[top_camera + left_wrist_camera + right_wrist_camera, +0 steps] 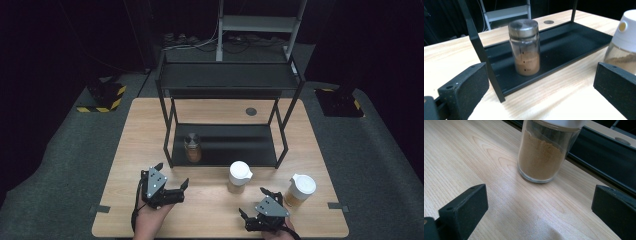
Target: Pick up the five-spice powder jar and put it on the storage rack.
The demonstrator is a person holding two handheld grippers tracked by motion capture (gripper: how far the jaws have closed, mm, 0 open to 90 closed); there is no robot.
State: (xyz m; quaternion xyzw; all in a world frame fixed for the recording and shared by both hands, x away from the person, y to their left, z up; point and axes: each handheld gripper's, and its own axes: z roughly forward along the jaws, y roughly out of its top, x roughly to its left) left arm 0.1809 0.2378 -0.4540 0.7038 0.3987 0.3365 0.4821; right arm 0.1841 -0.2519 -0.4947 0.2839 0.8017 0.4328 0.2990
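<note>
A glass jar with a metal lid (192,147) (524,47), part full of brown powder, stands upright at the left end of the black rack's lower shelf (235,145) (569,40). Two white-lidded jars of tan powder stand on the table in front of the rack, one in the middle (239,176) (541,152) (624,42) and one at the right (300,190). My left gripper (172,175) (541,85) is open near the rack's front left leg, facing the metal-lidded jar. My right gripper (252,201) (539,207) is open and empty, just short of the middle jar.
The rack's upper shelf (230,77) overhangs the lower one, and its front left leg (486,65) stands between my left gripper and the jar. The wooden table (215,210) has a round cable hole (251,111) behind the rack. Grey carpet surrounds the table.
</note>
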